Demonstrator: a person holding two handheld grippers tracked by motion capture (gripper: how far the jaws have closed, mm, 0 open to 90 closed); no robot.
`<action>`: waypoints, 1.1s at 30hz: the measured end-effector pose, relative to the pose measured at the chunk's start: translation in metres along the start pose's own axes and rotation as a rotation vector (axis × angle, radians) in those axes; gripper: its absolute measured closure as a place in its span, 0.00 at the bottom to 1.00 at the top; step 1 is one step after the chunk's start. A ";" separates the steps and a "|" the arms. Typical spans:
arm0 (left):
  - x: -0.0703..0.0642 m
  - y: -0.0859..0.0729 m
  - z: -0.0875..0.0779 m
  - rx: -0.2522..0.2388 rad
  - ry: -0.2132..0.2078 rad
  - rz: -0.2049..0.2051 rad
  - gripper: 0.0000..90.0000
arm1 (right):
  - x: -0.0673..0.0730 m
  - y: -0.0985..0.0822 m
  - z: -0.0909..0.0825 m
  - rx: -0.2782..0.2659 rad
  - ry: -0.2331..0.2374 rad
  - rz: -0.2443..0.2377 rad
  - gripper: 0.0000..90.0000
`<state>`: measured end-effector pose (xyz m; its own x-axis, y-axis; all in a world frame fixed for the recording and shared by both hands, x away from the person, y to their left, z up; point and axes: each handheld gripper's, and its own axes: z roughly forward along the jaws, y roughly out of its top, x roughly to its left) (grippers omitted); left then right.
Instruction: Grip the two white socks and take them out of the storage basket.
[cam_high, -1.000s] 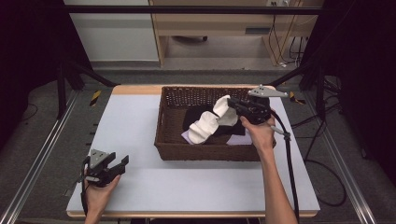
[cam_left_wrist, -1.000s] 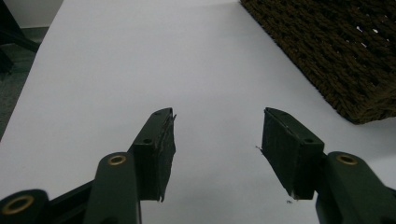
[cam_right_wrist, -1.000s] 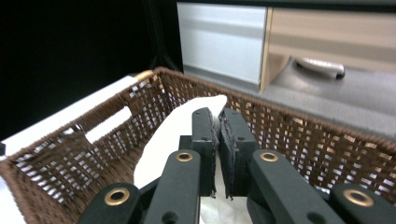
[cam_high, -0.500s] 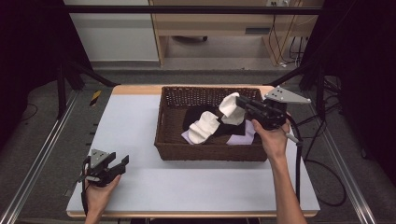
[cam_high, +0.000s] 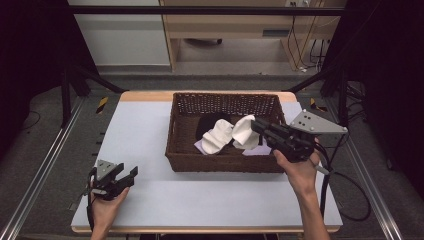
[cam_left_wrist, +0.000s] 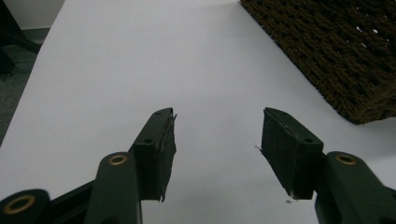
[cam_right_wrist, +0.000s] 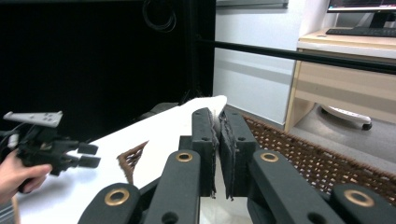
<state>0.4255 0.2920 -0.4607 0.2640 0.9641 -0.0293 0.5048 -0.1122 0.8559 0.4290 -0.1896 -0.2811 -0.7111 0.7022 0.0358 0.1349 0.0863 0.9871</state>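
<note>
A brown wicker basket (cam_high: 222, 162) stands on the white table, right of centre. My right gripper (cam_high: 256, 125) hovers over the basket's right half, shut on a white cloth (cam_high: 227, 134) that hangs down into it. In the right gripper view the cloth (cam_right_wrist: 208, 103) pokes up between the closed jaws. My left gripper (cam_high: 131, 175) rests near the table's front left corner, held by a hand. Its fingers (cam_left_wrist: 161, 151) stand wide apart over bare table with nothing between them.
A black garment (cam_high: 206, 125) and a lavender piece (cam_high: 200, 146) lie inside the basket. The basket's near corner (cam_left_wrist: 345, 60) is at the upper right of the left gripper view. The left gripper (cam_right_wrist: 70, 154) is seen far off in the right gripper view. A wooden desk (cam_high: 240, 25) stands beyond the table.
My right gripper has shifted right and toward the near side of the basket, dragging the white cloth with it. The left gripper has stayed put.
</note>
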 end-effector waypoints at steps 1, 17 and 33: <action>0.000 0.000 0.000 0.000 0.000 0.000 0.48 | 0.002 -0.001 -0.002 0.001 0.003 0.003 0.94; -0.003 0.001 -0.005 -0.039 0.038 0.051 0.52 | 0.023 -0.038 -0.021 0.060 0.040 0.038 0.94; -0.002 0.000 -0.008 -0.054 0.071 0.029 0.53 | 0.021 -0.089 -0.024 0.158 0.031 0.101 0.94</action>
<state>0.4183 0.2918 -0.4566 0.2186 0.9753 0.0311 0.4525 -0.1296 0.8823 0.3854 -0.1994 -0.3643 -0.7088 0.6913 0.1408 0.3118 0.1280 0.9415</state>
